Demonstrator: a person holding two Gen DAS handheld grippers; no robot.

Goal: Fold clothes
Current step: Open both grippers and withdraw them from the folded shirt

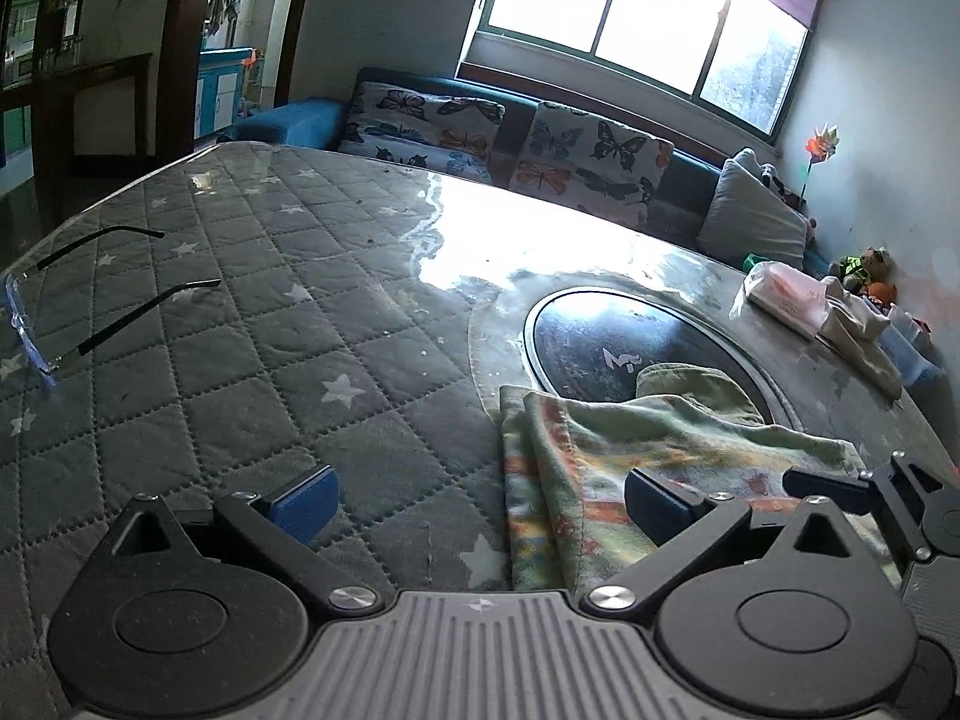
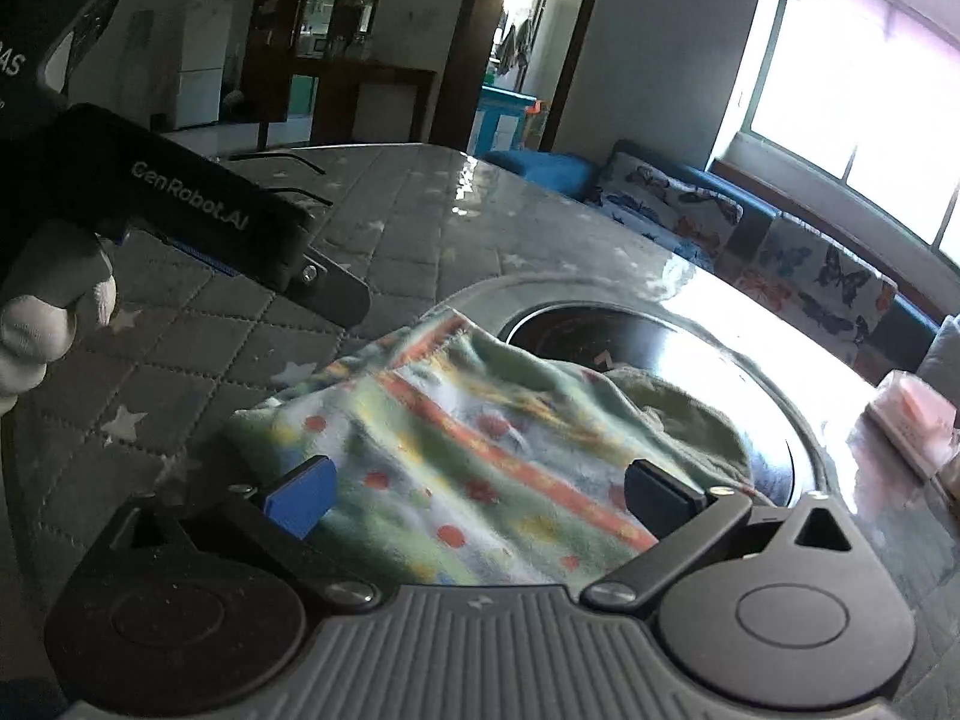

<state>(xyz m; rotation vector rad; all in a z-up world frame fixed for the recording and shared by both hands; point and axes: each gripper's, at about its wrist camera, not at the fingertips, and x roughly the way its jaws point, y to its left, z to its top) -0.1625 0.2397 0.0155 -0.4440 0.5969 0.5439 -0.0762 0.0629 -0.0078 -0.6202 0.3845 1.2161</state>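
On top of a grey quilted table cover printed with white stars (image 1: 252,324), a soft fleece garment in pale green with orange stripes and coloured dots (image 2: 456,450) is seen lying partly folded, its far end draped over the rim of a round black glass hotplate set into the table (image 1: 588,342). Just beside the near left edge of that garment, the left gripper (image 1: 480,498) is held low over the cover with its blue-padded jaws spread wide apart; one pad is seen over bare quilting and the other over the garment's striped edge, and nothing is clamped between them. Directly over the garment's near half, the right gripper (image 2: 480,492) is likewise held with its jaws wide apart, the patterned cloth being visible across the whole gap; whether the pads touch the cloth cannot be told. To the left of the garment, in the right wrist view, the black body of the left gripper is seen gripped by a white-gloved hand (image 2: 42,324). Well apart from the garment, at the left side of the cover, a pair of thin-armed spectacles (image 1: 90,300) is laid open. Beyond the hotplate, a pink-and-white plastic packet (image 1: 786,294) is seen near the table's far right edge, and behind the table a blue sofa with butterfly-print cushions (image 1: 594,156) is placed beneath a bright window (image 1: 636,18).
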